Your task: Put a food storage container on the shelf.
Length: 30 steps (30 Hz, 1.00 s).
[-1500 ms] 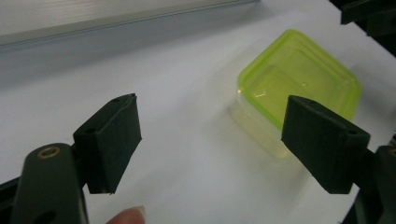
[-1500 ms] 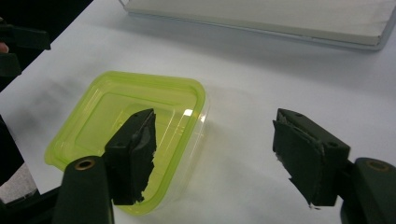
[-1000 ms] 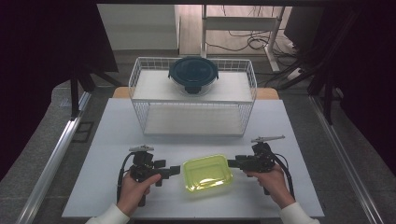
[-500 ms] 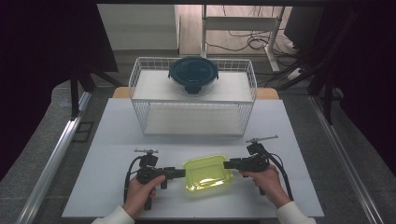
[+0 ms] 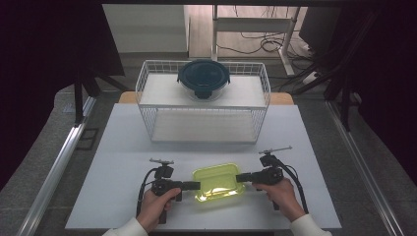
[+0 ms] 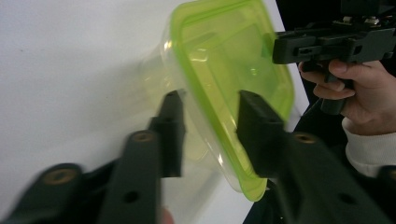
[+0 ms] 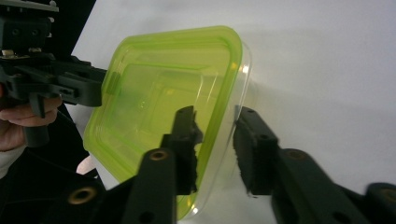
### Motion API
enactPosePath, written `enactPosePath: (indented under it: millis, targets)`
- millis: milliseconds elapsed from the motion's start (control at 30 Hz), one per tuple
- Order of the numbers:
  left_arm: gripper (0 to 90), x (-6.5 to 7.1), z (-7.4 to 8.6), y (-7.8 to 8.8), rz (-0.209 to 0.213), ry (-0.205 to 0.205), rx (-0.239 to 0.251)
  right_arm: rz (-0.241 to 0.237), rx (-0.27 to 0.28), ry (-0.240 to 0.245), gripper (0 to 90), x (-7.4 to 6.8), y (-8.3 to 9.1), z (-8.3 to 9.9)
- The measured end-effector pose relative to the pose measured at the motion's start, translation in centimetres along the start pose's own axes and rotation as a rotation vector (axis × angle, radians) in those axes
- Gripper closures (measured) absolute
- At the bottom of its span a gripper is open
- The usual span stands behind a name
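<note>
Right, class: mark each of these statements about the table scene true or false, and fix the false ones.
1. The green-lidded box lies between the two grippers. True.
2. The round container stands on top of the wire rack. True.
3. The round container has a red lid. False: its lid is dark blue-green.
4. The left gripper is at the rack. False: it is at the box's left end, one jaw on each side of the rim.
5. The right gripper is at the box's right end. True.
6. The box has no lid. False: a green lid covers it.
</note>
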<state>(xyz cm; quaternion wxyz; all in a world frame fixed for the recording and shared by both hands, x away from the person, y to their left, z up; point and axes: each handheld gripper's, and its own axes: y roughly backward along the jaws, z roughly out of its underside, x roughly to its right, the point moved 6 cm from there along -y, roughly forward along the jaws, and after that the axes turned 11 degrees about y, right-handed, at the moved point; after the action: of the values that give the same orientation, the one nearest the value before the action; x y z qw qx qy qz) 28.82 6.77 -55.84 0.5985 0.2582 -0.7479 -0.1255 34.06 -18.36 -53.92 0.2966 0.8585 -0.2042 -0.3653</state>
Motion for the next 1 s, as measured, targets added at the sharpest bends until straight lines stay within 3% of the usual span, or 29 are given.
enactPosePath:
  millis: [200, 400, 533, 1000]
  targets:
    - [76.5, 0.0, -0.5, 0.8, 0.031, 0.025, 0.041, -0.033, 0.032, -0.022, 75.8, -0.6, 0.4, -0.1]
    - [80.5, 0.6, -0.7, 1.5, 0.081, 0.021, 0.052, -0.038, 0.067, 0.007, 77.7, -1.3, 1.2, -0.4]
    - [81.0, 1.4, -1.0, 2.1, 0.068, -0.035, 0.069, -0.057, 0.085, 0.017, 78.0, -1.7, 1.8, -0.6]
    - [80.9, 3.2, -1.4, 3.7, 0.062, -0.120, 0.110, -0.032, 0.133, 0.079, 78.3, -3.3, 2.8, -1.4]
